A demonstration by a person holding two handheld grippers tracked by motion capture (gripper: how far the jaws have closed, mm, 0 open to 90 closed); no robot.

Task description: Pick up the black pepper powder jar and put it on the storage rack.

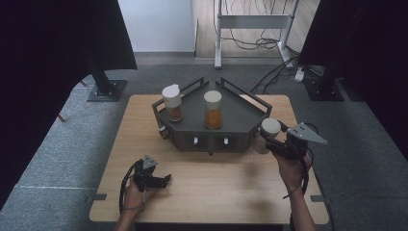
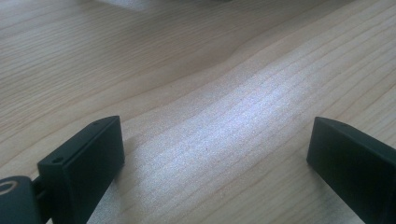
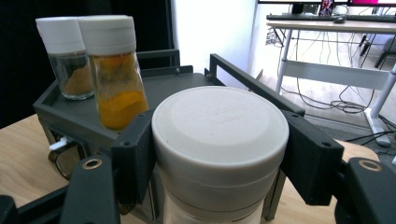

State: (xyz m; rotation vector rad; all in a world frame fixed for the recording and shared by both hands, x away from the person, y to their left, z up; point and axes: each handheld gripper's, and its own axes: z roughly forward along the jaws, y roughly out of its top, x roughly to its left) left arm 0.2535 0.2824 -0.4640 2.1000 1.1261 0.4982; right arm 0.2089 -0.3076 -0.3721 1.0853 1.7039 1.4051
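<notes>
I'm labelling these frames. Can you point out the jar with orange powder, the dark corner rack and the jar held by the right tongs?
Orange-powder glass jar (image 1: 213,114): high view, glass body.
Dark grey corner rack (image 1: 243,115): high view, bare shelf.
White-lidded held jar (image 3: 219,126): right gripper view, lid top.

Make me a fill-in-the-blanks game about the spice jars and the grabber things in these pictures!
1. The dark rack holds ___ jars with white lids.
2. The right gripper is shut on a third jar by its ___ lid.
3. The left gripper is ___, with bare table between its jaws.
4. The rack's middle jar holds ___ powder.

Missing words: two; white; open; orange
</notes>
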